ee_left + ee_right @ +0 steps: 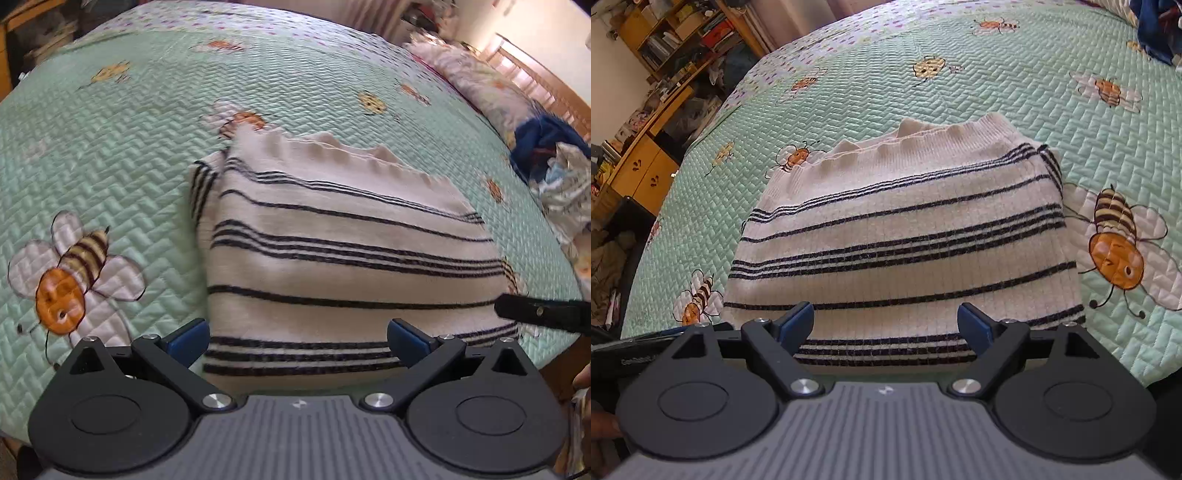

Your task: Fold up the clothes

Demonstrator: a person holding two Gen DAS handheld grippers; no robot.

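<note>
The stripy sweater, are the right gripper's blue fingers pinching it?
Cannot tell. In the right wrist view the right gripper is open, its blue fingers spread wide over the sweater, but whether the tips touch the knit stays hidden.

Bee-print bedspread (1015, 85), wood shelves (665, 40)

Sweater (343, 251) on quilt (110, 155) — clothes pile (550, 166) far right

Two close downward wrist views, both over the striped sweater (347, 258).
</note>
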